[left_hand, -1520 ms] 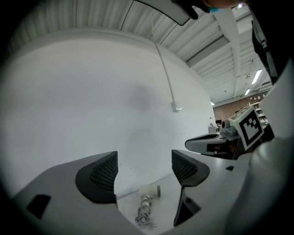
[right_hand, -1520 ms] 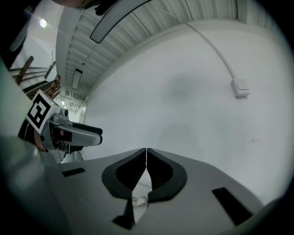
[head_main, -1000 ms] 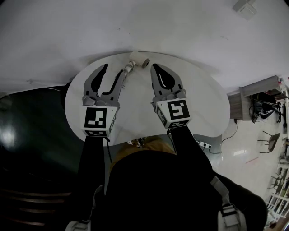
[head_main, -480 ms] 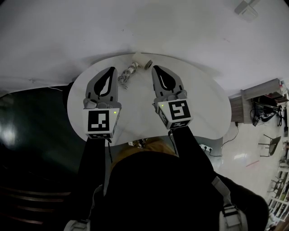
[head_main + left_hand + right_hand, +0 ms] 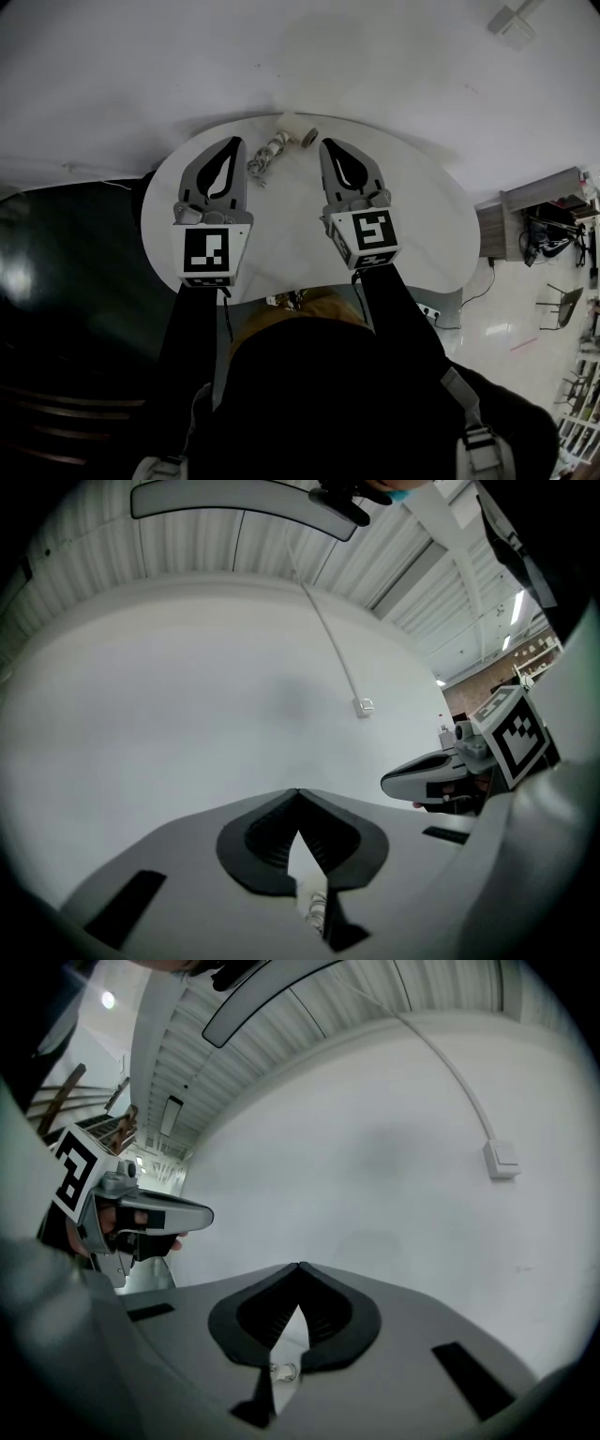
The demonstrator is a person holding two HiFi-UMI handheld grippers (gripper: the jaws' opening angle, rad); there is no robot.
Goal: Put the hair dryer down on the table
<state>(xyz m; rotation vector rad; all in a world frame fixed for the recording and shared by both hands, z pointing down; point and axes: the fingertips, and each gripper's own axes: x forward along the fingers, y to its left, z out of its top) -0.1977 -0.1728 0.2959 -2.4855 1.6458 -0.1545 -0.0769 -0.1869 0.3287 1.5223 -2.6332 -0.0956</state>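
The left gripper and right gripper hover over the middle of the counter, both pairs of jaws clenched tip to tip on nothing. The hair dryer lies at the counter's far edge, its coiled cord a little inward. It is probably light, rigid, smooth plastic, best gripped by the handle, though it shows too small to tell handle from barrel.

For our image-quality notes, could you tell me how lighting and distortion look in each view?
Head view: strong fisheye; the table is bright, the person's clothing nearly black, the hair dryer tiny. Left gripper view: dark vignetted corners, soft even light. Right gripper view: likewise, plus a bright lamp top left.
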